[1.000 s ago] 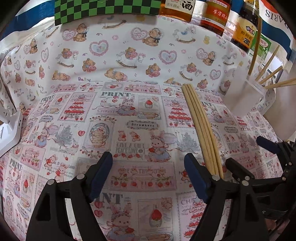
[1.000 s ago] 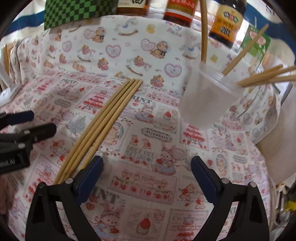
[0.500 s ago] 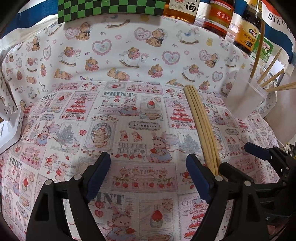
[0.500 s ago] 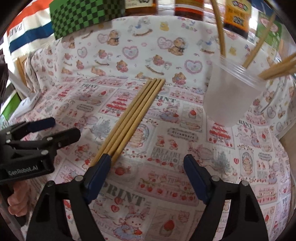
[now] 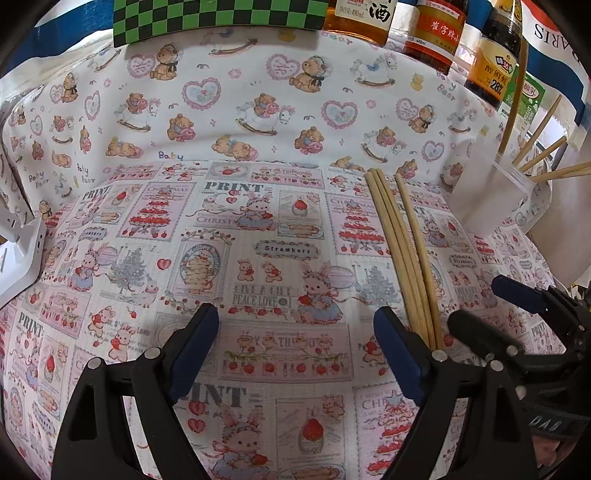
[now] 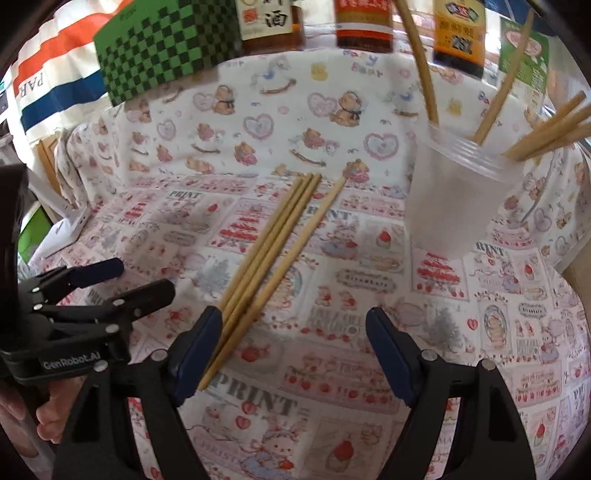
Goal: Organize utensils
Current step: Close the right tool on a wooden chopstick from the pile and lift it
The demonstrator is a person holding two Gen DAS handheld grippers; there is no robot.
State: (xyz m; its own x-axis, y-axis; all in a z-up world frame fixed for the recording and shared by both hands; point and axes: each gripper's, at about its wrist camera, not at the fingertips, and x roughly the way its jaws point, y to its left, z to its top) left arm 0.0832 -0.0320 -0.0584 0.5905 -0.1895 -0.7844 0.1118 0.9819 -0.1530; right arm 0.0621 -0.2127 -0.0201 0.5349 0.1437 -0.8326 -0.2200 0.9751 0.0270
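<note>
Several wooden chopsticks (image 5: pixel 402 254) lie on the printed cloth; one has spread apart from the others. They also show in the right wrist view (image 6: pixel 269 258). A translucent plastic cup (image 6: pixel 454 199) stands at the right with several chopsticks in it; it shows in the left wrist view (image 5: pixel 487 192) too. My right gripper (image 6: pixel 291 350) is open, low over the cloth, its left finger touching the near ends of the chopsticks. My left gripper (image 5: pixel 295 343) is open and empty, to the left of the chopsticks.
Sauce bottles (image 5: pixel 436 33) and a green checkered box (image 5: pixel 218 18) stand along the back. A green carton (image 6: pixel 524 55) is behind the cup. A white object (image 5: pixel 18 254) sits at the left edge. The table edge drops away at the right.
My right gripper has moved left and forward onto the near ends of the chopsticks. One chopstick has been pushed apart from the bundle. The left gripper has barely moved.
</note>
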